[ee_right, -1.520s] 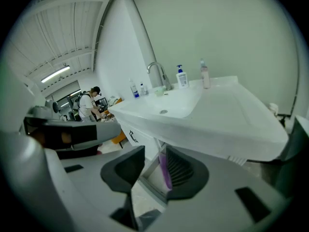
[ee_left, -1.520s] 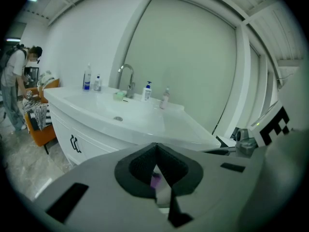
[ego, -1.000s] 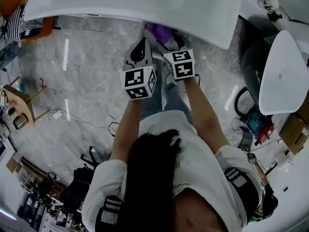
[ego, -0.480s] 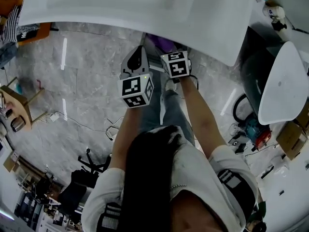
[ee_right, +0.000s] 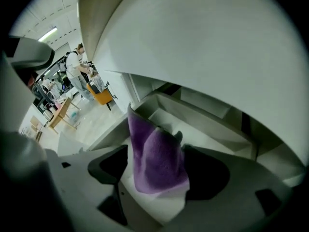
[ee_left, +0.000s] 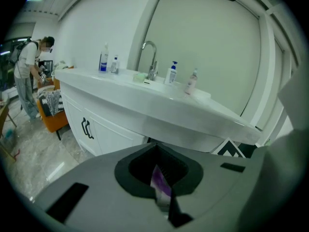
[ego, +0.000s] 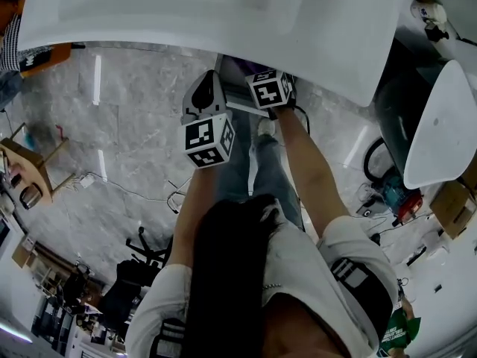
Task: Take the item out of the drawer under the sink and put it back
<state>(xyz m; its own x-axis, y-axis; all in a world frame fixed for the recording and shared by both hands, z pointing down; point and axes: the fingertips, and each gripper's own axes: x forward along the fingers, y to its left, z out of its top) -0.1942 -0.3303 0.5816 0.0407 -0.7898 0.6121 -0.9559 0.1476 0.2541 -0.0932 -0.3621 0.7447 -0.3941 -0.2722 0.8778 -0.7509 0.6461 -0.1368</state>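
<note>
The left gripper (ego: 214,80) and the right gripper (ego: 267,86) sit side by side, close together, each with its marker cube facing up. Both point at the white counter (ego: 223,13), which spans the view just ahead of them. The right gripper reaches further in; its jaws have just been opening, and their tips lie under the counter's edge, where a sliver of purple cloth (ego: 240,63) shows. Grey marble floor (ego: 134,103) lies below both. Well off to the right gripper's right is a white oval shape (ego: 440,125). Far to the left gripper's left stands a wooden stool (ego: 26,166).
</note>
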